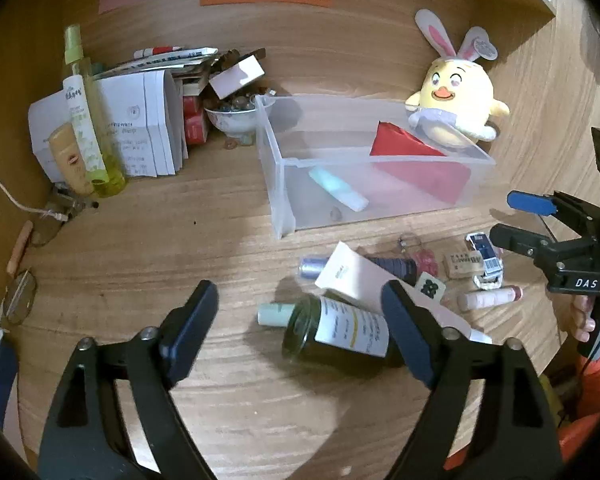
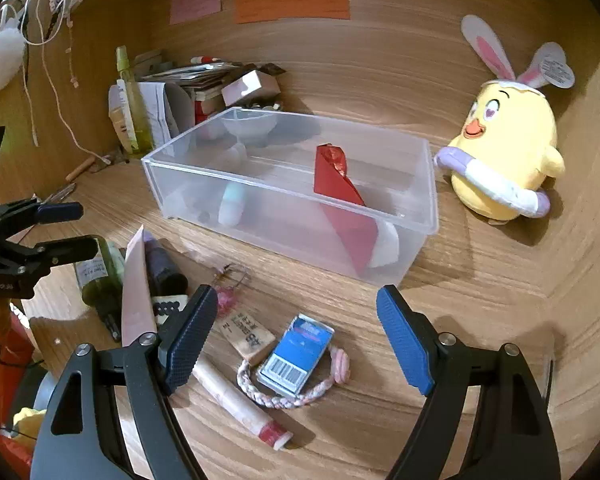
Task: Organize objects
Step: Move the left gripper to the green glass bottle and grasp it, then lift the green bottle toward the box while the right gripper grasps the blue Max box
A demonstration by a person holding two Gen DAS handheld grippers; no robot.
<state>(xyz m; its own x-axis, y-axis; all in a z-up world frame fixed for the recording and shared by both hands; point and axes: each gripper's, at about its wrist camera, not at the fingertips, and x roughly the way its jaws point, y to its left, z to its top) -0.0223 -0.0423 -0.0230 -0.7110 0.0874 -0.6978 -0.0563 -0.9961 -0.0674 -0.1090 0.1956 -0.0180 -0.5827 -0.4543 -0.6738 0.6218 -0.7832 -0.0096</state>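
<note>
Label text on the dark green bottle (image 1: 336, 332) illegible. Clear bin (image 2: 416, 216) holds red packet (image 2: 340, 196), pale tube (image 2: 232, 208). Left gripper (image 1: 300, 332) and right gripper (image 2: 296, 336): jaws apart, empty.

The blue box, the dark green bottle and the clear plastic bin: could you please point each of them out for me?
blue box (image 2: 296, 354), right wrist view, on its blue printed top face.
dark green bottle (image 1: 304, 330), left wrist view, on its dark glass shoulder.
clear plastic bin (image 2: 284, 192), right wrist view, on its near rim.
</note>
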